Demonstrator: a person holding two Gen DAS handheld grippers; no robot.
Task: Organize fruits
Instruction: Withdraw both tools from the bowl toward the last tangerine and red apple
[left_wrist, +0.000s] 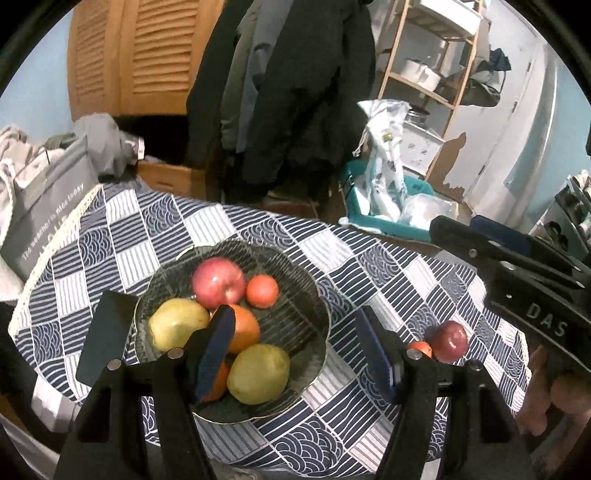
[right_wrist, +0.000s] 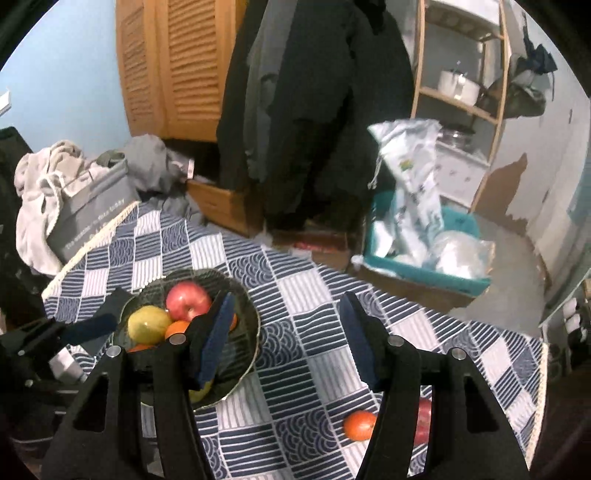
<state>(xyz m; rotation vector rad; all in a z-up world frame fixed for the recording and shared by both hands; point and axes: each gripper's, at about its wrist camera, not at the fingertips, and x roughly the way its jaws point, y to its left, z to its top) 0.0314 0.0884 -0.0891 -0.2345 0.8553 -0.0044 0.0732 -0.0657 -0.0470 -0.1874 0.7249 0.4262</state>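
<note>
While both the left gripper (left_wrist: 295, 350) and the right gripper (right_wrist: 284, 336) hang with jaws parted and empty, an apple (left_wrist: 449, 340) and an orange (right_wrist: 359, 425) sit near the surface's edge, outside the full bowl (left_wrist: 317, 325); a clumsy nudge could roll them off.

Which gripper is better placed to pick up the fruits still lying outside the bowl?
Probably right: the small orange and dark red apple lie by the right gripper; the left gripper hovers over the bowl.
</note>
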